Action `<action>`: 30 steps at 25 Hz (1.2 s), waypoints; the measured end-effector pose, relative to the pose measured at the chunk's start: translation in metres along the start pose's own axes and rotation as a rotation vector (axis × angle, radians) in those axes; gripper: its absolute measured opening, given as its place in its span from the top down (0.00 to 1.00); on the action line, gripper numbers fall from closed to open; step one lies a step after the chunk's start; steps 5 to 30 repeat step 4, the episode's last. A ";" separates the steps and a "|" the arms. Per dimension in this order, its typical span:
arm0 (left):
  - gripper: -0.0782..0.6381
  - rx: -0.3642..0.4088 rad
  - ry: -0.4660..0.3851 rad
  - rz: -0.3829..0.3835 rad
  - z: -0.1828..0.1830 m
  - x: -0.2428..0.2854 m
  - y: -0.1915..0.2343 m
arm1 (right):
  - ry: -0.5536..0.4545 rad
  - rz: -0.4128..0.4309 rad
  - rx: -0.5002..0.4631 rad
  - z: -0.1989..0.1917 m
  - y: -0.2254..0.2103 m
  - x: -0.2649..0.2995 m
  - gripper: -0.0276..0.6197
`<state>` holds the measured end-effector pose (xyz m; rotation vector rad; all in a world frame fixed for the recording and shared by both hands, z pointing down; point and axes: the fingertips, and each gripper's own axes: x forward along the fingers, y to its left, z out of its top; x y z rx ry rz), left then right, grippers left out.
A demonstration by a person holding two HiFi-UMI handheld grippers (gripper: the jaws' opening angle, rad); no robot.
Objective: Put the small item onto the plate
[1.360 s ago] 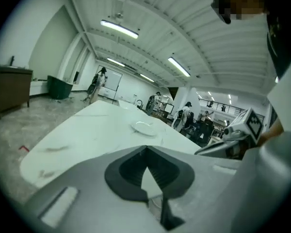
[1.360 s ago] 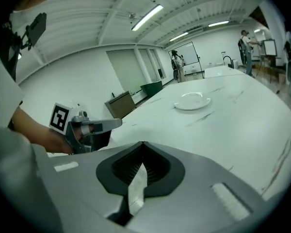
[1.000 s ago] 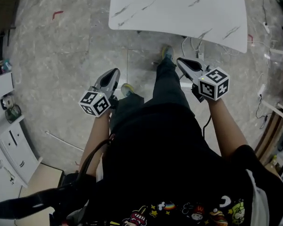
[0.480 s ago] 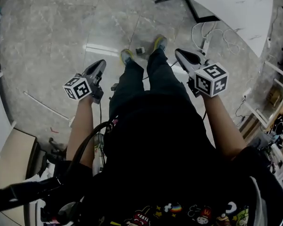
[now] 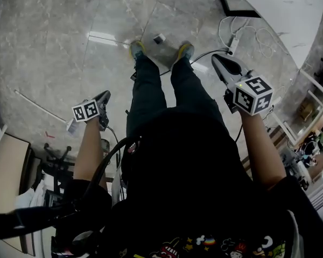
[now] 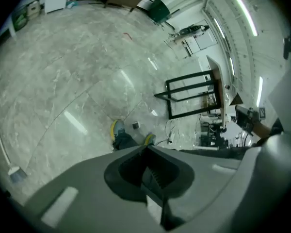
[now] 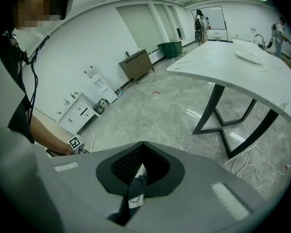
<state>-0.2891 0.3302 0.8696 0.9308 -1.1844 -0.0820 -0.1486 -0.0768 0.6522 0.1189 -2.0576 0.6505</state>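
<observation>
Standing on a polished grey marble-look floor (image 5: 54,47), a person in dark trousers and a black top holds a pair of grey tongs at each side. In the head view the left gripper (image 5: 105,94) hangs at about 9 o'clock from the thighs, its black-and-white marker cube nearest the wrist and its tips aimed down at the floor. The right gripper (image 5: 217,58) sits at about 3 o'clock from the knees, its tips pointing toward 11 o'clock and downward. In the left gripper view the two grey jaws meet at their tips with no gap and nothing caught there. In the right gripper view the jaws are likewise pressed together, clamping nothing.

The small boxy grey-and-white item (image 5: 159,38) lies on the floor at 12 o'clock from the person's yellow-and-blue shoes (image 5: 137,49), just ahead of the toes and between them, touched by neither gripper. The left gripper view shows it too, just beyond the jaw tips at 11 o'clock.

The shallow white plate (image 7: 249,56) rests on the white marble-patterned tabletop (image 5: 290,9), which fills the 1 o'clock corner of the head view on a black metal frame (image 5: 231,7). The plate is well apart from the item. Loose white cables (image 5: 258,36) and a white power strip (image 5: 232,46) lie on the floor at 2 o'clock from the shoes. In the right gripper view a white cabinet (image 7: 80,113) stands by the wall at 10 o'clock and a green bin (image 7: 170,48) at 12 o'clock.
</observation>
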 end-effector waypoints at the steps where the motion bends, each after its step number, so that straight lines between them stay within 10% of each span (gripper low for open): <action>1: 0.89 0.052 0.023 0.002 0.000 0.010 -0.008 | 0.017 0.007 0.002 -0.008 -0.004 -0.002 0.92; 4: 0.89 0.270 0.102 0.001 0.015 0.051 -0.040 | 0.061 0.015 0.010 -0.032 -0.016 -0.014 0.92; 30: 0.89 0.270 0.102 0.001 0.015 0.051 -0.040 | 0.061 0.015 0.010 -0.032 -0.016 -0.014 0.92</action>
